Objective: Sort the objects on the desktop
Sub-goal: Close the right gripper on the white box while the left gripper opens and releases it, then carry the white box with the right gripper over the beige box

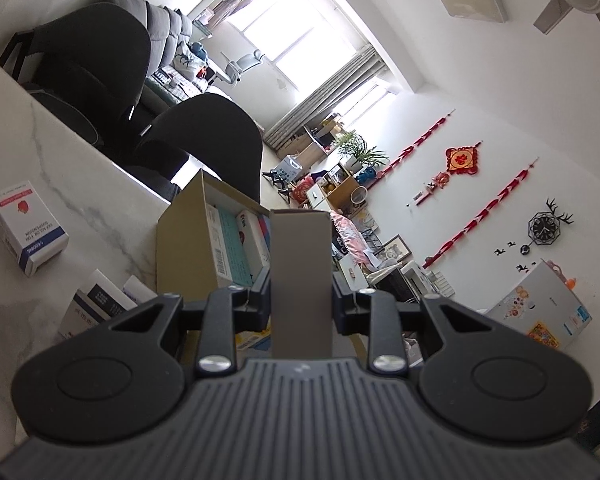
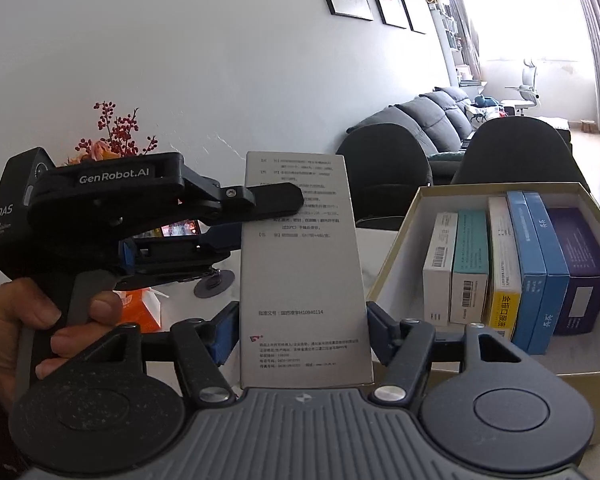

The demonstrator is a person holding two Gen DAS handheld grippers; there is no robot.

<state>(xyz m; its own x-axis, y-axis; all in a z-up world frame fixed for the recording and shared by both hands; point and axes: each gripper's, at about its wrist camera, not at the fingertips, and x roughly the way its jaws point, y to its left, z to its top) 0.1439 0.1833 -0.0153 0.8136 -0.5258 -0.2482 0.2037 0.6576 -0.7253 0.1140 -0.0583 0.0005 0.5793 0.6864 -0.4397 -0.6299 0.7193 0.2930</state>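
A flat grey cardboard medicine box [image 2: 304,268] printed with Chinese text is clamped by the left gripper [image 2: 276,208], marked "GenRobot.AI". The right gripper [image 2: 300,328] brackets its lower end; contact is unclear. Just beside stands an open gold-rimmed box [image 2: 392,264] of upright cartons.

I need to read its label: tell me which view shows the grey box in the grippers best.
The right wrist view: the grey box faces the camera, printed text visible, with the left gripper clamping it. The left wrist view shows only its plain narrow edge.
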